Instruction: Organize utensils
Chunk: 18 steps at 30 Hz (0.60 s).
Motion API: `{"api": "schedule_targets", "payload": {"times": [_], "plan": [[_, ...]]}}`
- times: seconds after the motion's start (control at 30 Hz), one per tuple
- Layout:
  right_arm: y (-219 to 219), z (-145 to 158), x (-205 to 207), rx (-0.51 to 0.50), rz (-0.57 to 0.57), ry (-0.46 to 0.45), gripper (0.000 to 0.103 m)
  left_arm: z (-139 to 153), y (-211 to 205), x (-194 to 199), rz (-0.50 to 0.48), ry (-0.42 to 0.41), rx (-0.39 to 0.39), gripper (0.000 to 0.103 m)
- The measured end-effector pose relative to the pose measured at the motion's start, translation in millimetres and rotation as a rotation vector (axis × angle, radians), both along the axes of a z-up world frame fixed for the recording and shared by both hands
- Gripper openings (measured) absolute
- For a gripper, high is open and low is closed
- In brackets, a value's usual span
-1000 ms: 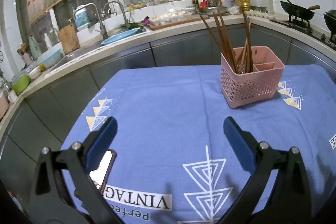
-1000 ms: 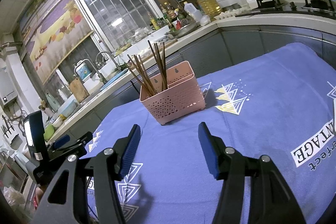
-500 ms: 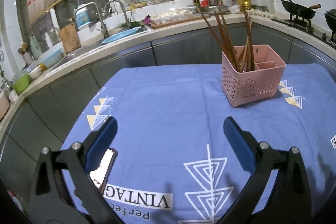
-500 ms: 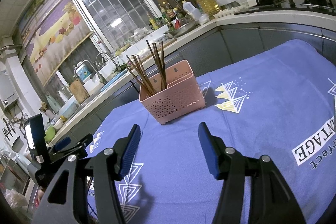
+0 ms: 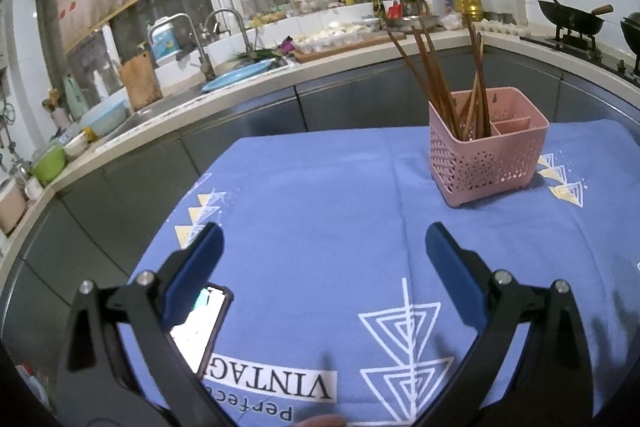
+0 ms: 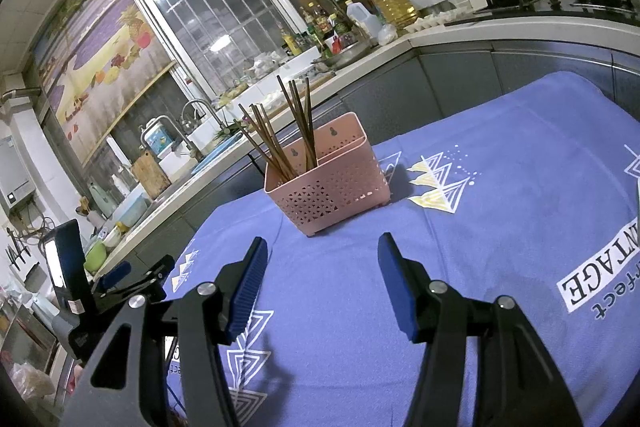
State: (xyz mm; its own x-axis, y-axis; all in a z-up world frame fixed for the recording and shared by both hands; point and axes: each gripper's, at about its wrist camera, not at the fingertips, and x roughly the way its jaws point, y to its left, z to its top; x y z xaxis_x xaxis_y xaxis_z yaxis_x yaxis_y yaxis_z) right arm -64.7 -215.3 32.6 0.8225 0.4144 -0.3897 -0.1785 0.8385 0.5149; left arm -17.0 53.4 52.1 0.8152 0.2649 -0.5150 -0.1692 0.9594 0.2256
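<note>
Perforated matt plastic caddy (image 5: 486,163), wooden chopsticks (image 5: 436,75), woven cloth (image 5: 320,211).

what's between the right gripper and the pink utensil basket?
Only bare blue tablecloth, per the right wrist view. The right gripper is open and empty; the pink basket stands ahead with the chopsticks in it.

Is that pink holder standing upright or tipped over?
Upright. The pink perforated plastic holder sits flat on the blue tablecloth, with brown wooden chopsticks leaning out of its open top.
</note>
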Motion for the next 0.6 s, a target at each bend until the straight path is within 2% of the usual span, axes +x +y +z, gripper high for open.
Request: {"api": "schedule_targets", "payload": {"times": [0.6], "plan": [[-0.7,-0.5,-0.5,0.004,-0.002,0.004,0.058,6.6,-1.2,-4.8,-0.023,-0.034,-0.016,0.097]]}}
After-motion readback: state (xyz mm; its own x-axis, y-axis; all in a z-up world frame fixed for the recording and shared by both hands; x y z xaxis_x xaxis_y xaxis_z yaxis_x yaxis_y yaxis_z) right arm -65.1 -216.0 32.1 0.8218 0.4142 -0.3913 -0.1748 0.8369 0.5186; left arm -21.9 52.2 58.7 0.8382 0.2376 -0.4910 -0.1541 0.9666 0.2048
